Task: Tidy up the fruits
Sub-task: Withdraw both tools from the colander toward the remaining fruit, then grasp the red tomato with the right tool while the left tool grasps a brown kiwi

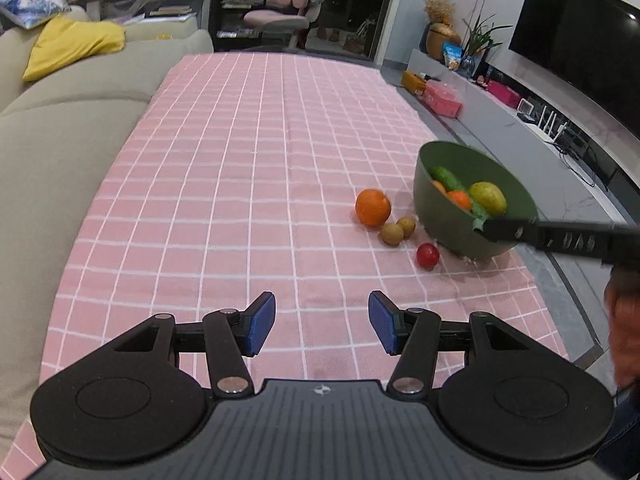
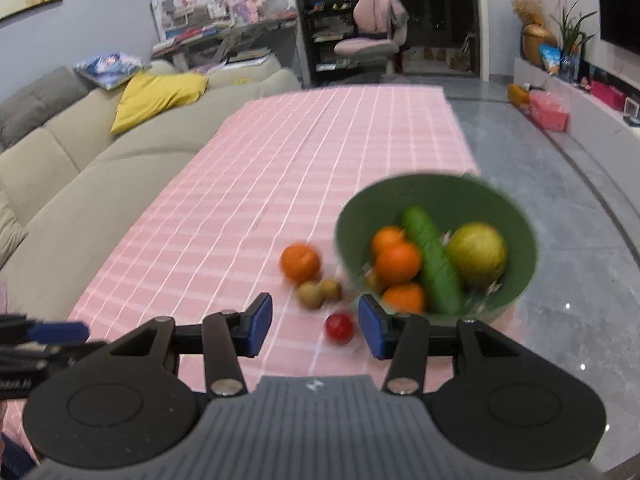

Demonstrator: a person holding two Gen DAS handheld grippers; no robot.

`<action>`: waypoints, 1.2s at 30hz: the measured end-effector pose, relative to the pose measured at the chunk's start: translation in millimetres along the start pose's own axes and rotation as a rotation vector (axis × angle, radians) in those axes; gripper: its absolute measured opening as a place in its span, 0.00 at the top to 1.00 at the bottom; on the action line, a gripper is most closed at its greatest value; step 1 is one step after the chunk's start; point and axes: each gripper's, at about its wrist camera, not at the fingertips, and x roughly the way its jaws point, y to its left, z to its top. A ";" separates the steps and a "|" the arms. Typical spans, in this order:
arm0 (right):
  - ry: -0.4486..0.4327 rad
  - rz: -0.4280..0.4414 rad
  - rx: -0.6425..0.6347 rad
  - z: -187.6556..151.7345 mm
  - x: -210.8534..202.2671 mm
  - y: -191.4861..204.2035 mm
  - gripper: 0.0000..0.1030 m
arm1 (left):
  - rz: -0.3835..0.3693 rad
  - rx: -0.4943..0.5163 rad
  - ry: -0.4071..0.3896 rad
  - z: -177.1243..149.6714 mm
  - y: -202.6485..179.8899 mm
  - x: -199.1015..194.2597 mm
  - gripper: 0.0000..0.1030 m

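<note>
A green bowl stands near the table's right edge, holding a cucumber, several oranges and a yellow-green pear. On the pink checked cloth beside it lie an orange, two small brown fruits and a red tomato. My left gripper is open and empty, well short of the fruit. My right gripper is open and empty, the tomato between its fingers' line; its finger reaches the bowl's near rim in the left wrist view.
A beige sofa with a yellow cushion runs along the table's left side. To the right, past the table's edge, lie grey floor, a low TV bench with boxes, and a TV.
</note>
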 end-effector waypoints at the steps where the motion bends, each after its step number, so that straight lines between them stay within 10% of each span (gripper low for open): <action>1: 0.015 0.001 -0.010 -4.8 5.3 4.3 0.57 | -0.001 -0.003 0.004 -0.6 1.0 1.3 0.38; 15: 0.044 -0.192 0.031 -33.3 91.7 1.2 0.62 | 0.000 -0.016 0.026 -5.3 12.2 17.8 0.38; 36: 0.052 -0.113 0.039 -36.2 99.4 -11.0 0.78 | -0.024 0.054 0.067 0.6 -9.9 51.8 0.38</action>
